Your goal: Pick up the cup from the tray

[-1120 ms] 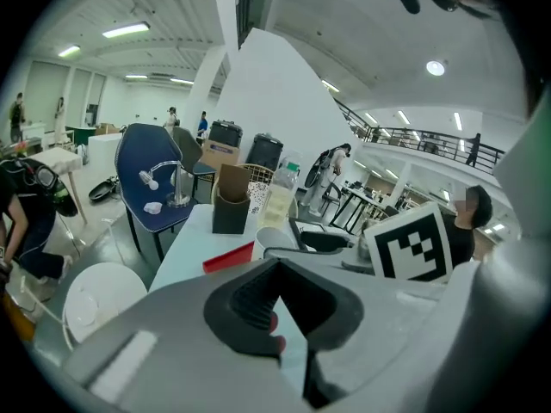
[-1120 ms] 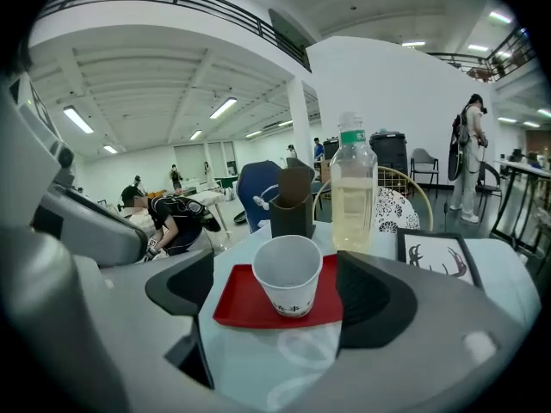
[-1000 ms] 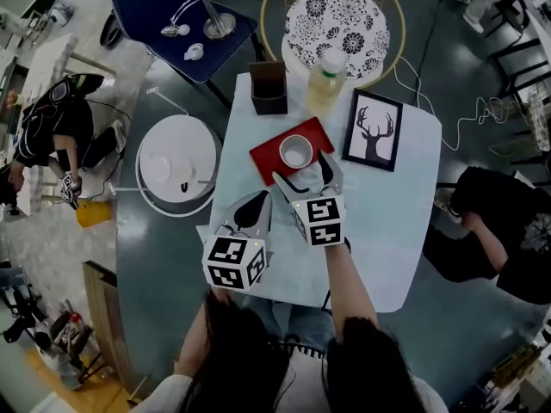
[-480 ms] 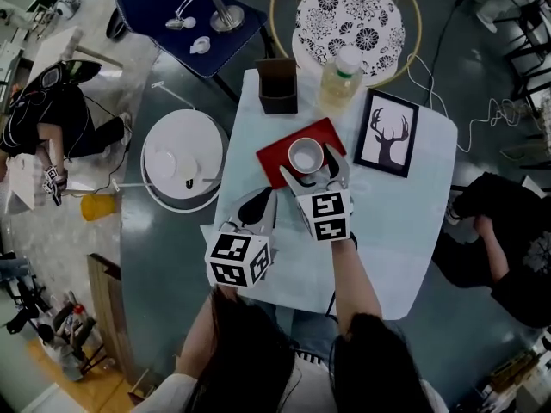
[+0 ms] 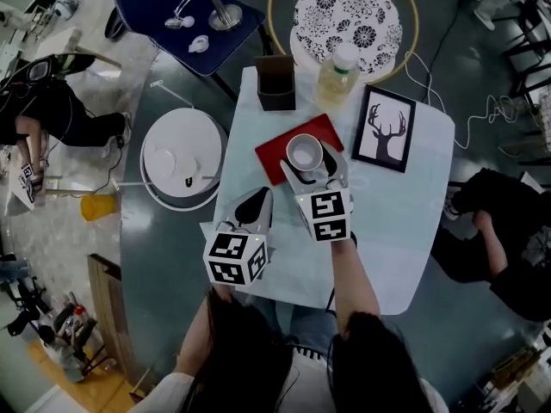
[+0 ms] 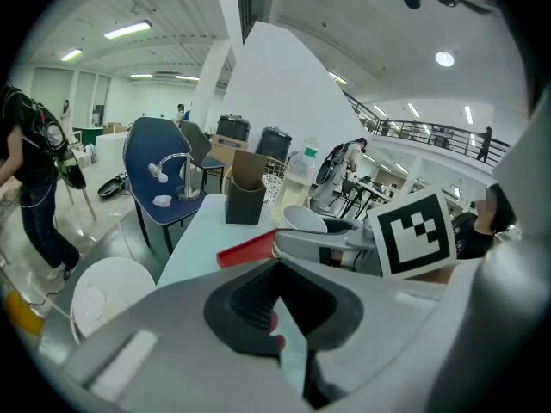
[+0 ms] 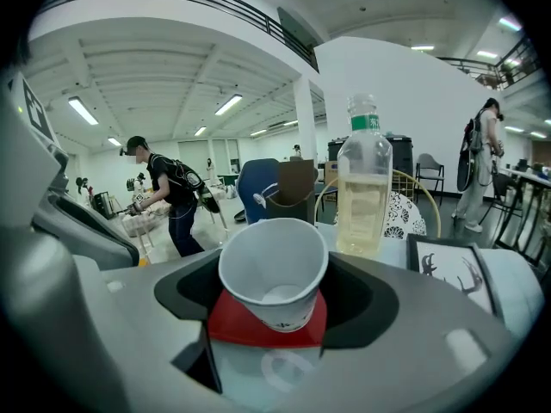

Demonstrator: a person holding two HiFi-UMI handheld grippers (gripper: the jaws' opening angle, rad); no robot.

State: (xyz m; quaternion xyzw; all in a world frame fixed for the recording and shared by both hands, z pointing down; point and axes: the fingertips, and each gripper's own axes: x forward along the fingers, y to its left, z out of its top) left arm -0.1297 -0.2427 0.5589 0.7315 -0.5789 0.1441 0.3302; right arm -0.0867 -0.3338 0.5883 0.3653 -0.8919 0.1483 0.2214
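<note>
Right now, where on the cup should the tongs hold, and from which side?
Grip the cup by its wall below the rim, from the near side: it stands upright, wider on top. The right tongs, just closing, straddle it.

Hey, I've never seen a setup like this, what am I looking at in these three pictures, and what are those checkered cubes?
A person holds tongs in each hand; the marker cubes belong to them. One picture looks down from a head camera; the others ride on each tool, looking along its jaws. On the table sit a red tray with a paper cup, a bottle, a brown holder and a framed deer picture. The right tongs straddle the cup and have just been closing, not yet gripping it. The left tongs are shut, empty.
</note>
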